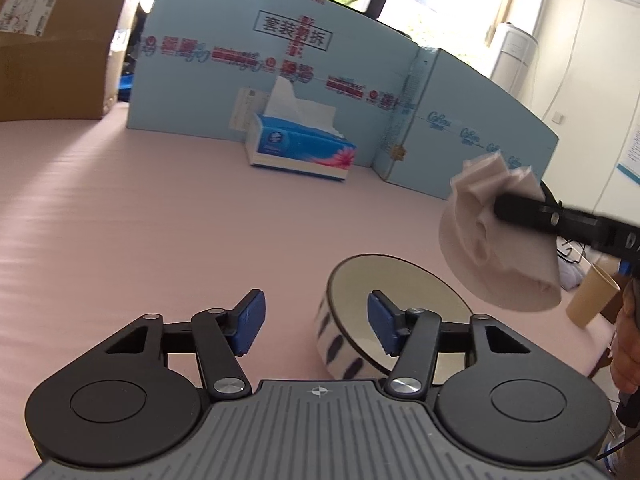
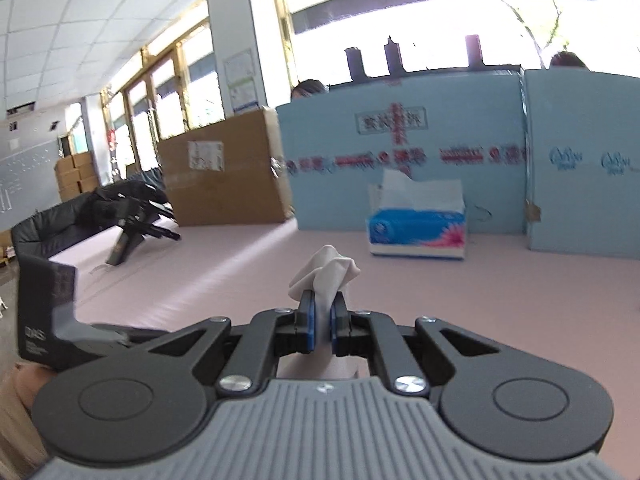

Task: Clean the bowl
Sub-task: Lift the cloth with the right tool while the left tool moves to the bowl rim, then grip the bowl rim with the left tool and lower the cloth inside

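Note:
A white bowl (image 1: 344,344) with dark blue oval marks stands on the pink table (image 1: 120,220), low and right of centre in the left wrist view. My left gripper (image 1: 316,322) straddles its near-left wall, one blue pad inside the bowl and the other outside. The outer pad stands clear of the wall, so the gripper is open. My right gripper (image 2: 322,320) is shut on a crumpled white tissue (image 2: 328,268). The left wrist view shows that tissue (image 1: 492,248) hanging in the air above and to the right of the bowl.
A blue tissue box (image 1: 300,148) sits at the back, against a light-blue cardboard wall (image 1: 240,60). A brown carton (image 1: 52,60) stands at the back left. A paper cup (image 1: 592,300) is by the table's right edge. Black gear (image 2: 132,216) lies at the far left.

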{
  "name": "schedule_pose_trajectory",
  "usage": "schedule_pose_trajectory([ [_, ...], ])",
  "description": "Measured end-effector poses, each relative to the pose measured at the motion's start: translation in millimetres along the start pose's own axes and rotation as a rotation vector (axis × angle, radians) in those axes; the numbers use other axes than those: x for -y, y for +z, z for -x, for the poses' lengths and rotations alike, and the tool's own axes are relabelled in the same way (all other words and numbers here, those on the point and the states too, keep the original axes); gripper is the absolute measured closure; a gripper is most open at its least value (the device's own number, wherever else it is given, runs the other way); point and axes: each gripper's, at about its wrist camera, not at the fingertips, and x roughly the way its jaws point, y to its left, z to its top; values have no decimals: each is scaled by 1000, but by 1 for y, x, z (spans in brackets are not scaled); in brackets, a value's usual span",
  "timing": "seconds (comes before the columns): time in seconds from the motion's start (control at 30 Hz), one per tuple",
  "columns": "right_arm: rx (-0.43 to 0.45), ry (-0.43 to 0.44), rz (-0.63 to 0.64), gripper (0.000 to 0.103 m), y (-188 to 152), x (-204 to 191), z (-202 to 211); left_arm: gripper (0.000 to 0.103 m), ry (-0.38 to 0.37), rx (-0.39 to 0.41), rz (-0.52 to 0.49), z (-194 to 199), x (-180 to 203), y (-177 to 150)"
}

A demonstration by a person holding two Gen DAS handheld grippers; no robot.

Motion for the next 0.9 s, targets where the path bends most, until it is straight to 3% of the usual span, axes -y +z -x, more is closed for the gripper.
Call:
schedule_pose_trajectory([
  [0.1, 10, 17, 21, 95, 5, -6, 1, 54, -24, -10, -8, -1, 2, 1],
  [0.13, 5, 19, 23, 95, 5, -7, -2, 61, -25, -16, -13, -2, 3, 2],
  [0.23, -25, 18, 22, 95, 1, -7, -11, 72, -44, -40, -25, -5, 5, 3],
  [0.37, -77, 18, 36, 95, -9, -8, -25, 82, -13, -63, -67, -10, 9, 7],
  [0.7, -217, 19, 116, 95, -25, -11, -46, 94, -15, -115, -200, -28, 18, 21],
  [0.9, -307, 26, 179, 95, -30, -10, -56, 94, -52, -134, -253, -42, 19, 28],
])
